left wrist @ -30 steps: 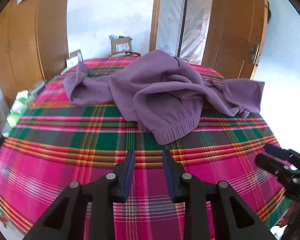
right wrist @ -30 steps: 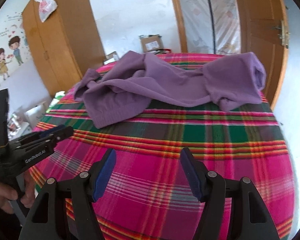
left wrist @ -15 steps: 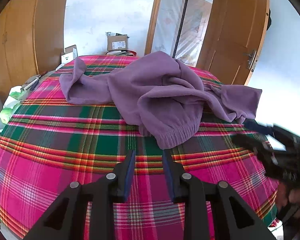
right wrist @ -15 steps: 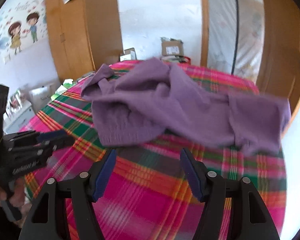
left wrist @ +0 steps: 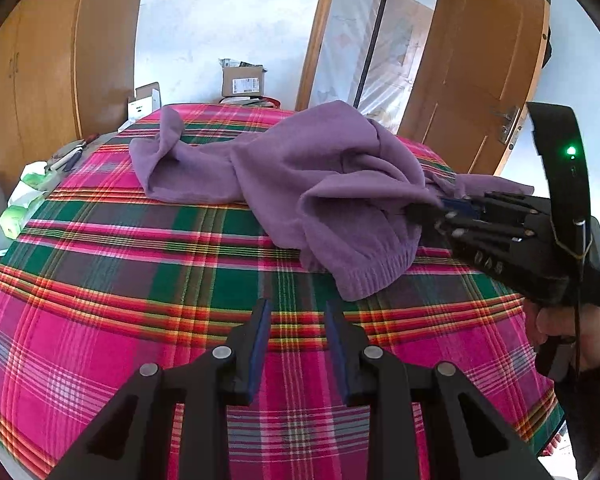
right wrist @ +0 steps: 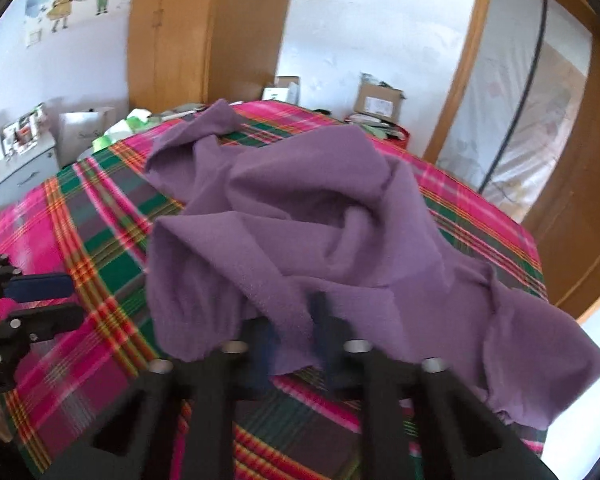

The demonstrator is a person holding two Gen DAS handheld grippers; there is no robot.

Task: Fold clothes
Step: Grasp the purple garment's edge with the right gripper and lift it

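Observation:
A crumpled purple garment (left wrist: pixel 300 168) lies across the far half of a bed with a pink and green plaid cover (left wrist: pixel 140 280). My left gripper (left wrist: pixel 296 312) hovers open over bare plaid just in front of the ribbed hem, with nothing between its fingers. My right gripper (left wrist: pixel 428 212) comes in from the right, its tips pushed into the garment's right side. In the right wrist view a fold of the purple garment (right wrist: pixel 300 208) hangs between the narrowed fingers of the right gripper (right wrist: pixel 296 320), which is shut on it. The left gripper (right wrist: pixel 40 300) shows at the left edge.
A person's hand (left wrist: pixel 572 332) holds the right gripper's handle. A wooden wardrobe (left wrist: pixel 40 80) stands at the left, a wooden door (left wrist: pixel 480 80) at the right. A cardboard box (left wrist: pixel 242 80) sits behind the bed. Green and white packs (left wrist: pixel 24 196) lie at its left edge.
The right gripper swung in from the near right to the garment and its fingers drew together on a fold. The left gripper kept its opening and barely shifted.

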